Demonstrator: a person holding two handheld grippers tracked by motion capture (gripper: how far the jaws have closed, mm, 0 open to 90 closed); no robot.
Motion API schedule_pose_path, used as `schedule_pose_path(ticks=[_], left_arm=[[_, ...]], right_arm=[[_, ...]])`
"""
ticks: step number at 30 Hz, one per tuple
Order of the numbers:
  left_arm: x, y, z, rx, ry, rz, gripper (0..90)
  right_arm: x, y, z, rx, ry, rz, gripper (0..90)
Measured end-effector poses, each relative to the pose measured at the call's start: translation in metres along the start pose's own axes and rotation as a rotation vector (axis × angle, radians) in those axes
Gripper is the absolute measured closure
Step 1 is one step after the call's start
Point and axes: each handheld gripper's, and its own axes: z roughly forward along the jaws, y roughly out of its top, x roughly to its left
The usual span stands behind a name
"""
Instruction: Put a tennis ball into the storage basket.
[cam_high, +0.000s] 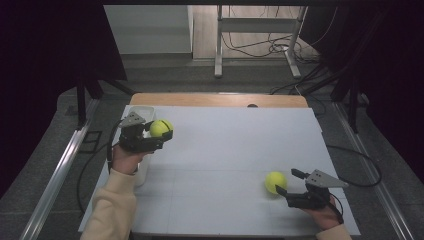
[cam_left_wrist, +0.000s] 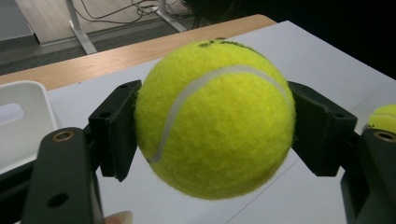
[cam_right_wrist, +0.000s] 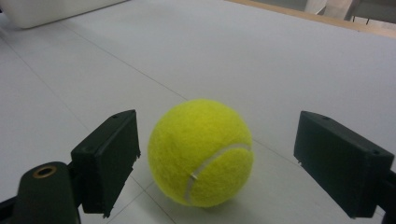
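Observation:
My left gripper (cam_high: 162, 131) is shut on a yellow tennis ball (cam_high: 160, 128), held just above the white table at its left, beside the white bin. In the left gripper view both pads press on that ball (cam_left_wrist: 215, 119), and my left gripper (cam_left_wrist: 212, 126) is seen from behind. A second tennis ball (cam_high: 275, 181) rests on the table at the right; it also shows at the edge of the left gripper view (cam_left_wrist: 384, 117). My right gripper (cam_high: 289, 183) stands open around that ball (cam_right_wrist: 201, 152), its jaws apart from it on both sides (cam_right_wrist: 217, 163).
A white bin (cam_high: 142, 114) stands at the table's left edge, seen too as a white bin (cam_left_wrist: 21, 119) close to my left gripper. The table's wooden far edge (cam_high: 220, 99) runs behind. A metal frame and cables (cam_high: 260, 45) lie on the floor beyond.

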Motion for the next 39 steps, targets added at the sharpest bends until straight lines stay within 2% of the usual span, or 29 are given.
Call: schedule_pose_path(ticks=[21, 39], left_arm=[[0.016, -0.003, -0.017, -0.026, 0.034, -0.035, 26.0], [0.034, -0.007, -0.034, -0.051, 0.098, -0.071, 26.0]], right_arm=[[0.0, 0.0, 0.0, -0.001, 0.0, -0.002, 14.7], [0.0, 0.0, 0.0, 0.001, -0.004, -0.003, 14.7]])
